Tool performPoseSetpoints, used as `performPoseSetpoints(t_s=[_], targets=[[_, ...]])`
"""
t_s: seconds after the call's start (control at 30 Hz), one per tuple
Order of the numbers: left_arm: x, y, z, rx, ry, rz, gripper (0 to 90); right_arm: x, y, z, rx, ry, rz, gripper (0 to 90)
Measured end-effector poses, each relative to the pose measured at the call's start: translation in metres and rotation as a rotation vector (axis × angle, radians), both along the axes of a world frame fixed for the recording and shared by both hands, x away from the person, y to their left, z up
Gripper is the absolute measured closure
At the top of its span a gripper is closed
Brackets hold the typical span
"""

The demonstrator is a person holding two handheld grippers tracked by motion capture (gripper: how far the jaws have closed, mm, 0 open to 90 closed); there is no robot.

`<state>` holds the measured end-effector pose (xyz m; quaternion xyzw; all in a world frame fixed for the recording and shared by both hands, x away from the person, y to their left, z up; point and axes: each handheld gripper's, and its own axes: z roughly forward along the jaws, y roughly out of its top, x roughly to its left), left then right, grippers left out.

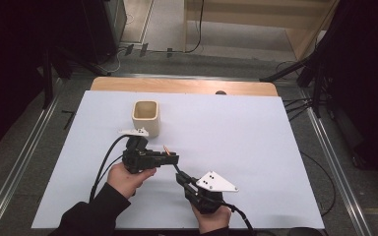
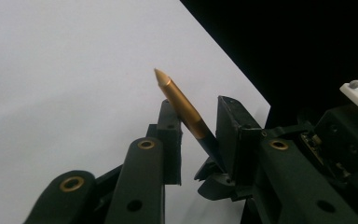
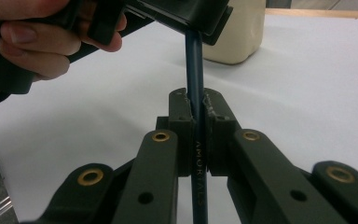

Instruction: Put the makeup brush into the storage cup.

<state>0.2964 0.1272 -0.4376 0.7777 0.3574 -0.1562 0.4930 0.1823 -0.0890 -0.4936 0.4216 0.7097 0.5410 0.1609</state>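
Dark-blue pen, lettered along its barrel, stood clamped in my right tongs with both jaws pressed against it. My left tongs stood apart around its gold tip, jaws ajar; contact I could not tell. From above: cream cup on the white worktop, beyond both tongs.

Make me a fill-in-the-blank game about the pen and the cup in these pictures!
1. The pen has a dark blue body and a ____ tip.
2. The right gripper is shut on the ____.
3. The cream cup stands ____ on the white table.
4. Inside, the cup is ____.

Missing words: gold; pen; upright; empty
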Motion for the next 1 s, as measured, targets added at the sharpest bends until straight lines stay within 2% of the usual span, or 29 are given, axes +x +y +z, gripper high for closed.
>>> performPoseSetpoints(t_s=[0.13,0.37,0.4,0.5,0.7,0.87,0.93,1.0], targets=[[0.002,0.001,-0.001,-0.021,0.022,-0.012,75.8,0.0,0.001,0.0,-0.006,0.013,0.002,84.6],[0.008,0.005,-0.006,-0.111,0.138,-0.038,83.8,0.002,0.003,0.001,-0.045,0.02,0.008,84.5],[0.008,0.005,-0.006,-0.106,0.133,-0.032,84.2,0.002,0.004,0.002,-0.05,0.016,0.011,83.8],[0.009,0.009,-0.006,-0.099,0.127,-0.02,84.3,0.005,0.003,0.005,-0.064,0.007,0.023,69.2],[0.011,0.014,-0.002,-0.076,0.1,-0.007,84.2,0.013,-0.005,0.007,-0.042,0.067,0.048,55.6],[0.012,0.016,0.001,-0.044,0.072,-0.006,84.2,0.021,-0.006,0.011,-0.065,0.113,0.116,48.1],[0.012,0.016,0.002,-0.03,0.064,-0.009,84.2,0.023,-0.006,0.012,-0.071,0.119,0.143,45.2],[0.013,0.017,0.003,-0.022,0.059,-0.011,84.1,0.026,-0.005,0.013,-0.073,0.135,0.173,39.6]])
